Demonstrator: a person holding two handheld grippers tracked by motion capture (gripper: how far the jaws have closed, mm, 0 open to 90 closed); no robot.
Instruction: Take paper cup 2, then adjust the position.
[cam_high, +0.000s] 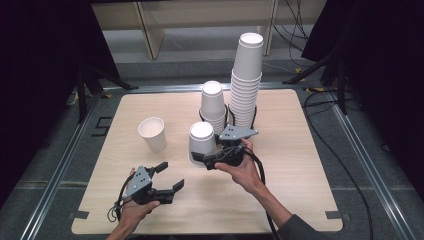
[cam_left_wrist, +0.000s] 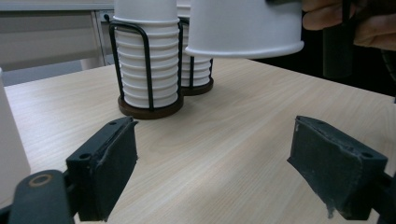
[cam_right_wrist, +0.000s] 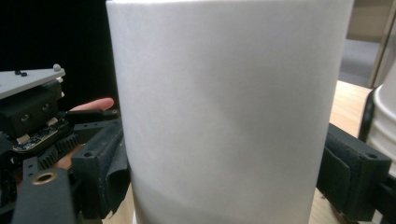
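A white paper cup (cam_high: 202, 140) (cam_right_wrist: 224, 107) is turned rim down, and my right gripper (cam_high: 202, 153) (cam_right_wrist: 224, 172) is shut on its wall, a black pad pressed to each side. In the left gripper view that cup (cam_left_wrist: 243, 23) hangs a little above the tabletop, in front of the stacks. Near the table's front left, my left gripper (cam_high: 171, 175) (cam_left_wrist: 219, 163) stands open with only bare wood between its jaws. A single upright cup (cam_high: 152, 132) (cam_left_wrist: 9, 140) stands left of centre.
Two black wire holders on brown bases hold stacks of inverted cups: a short stack (cam_high: 212, 105) (cam_left_wrist: 147, 60) and a tall stack (cam_high: 246, 75) just right of it. The light wooden table (cam_high: 300, 165) has rounded corners. Cables trail on the floor at right.
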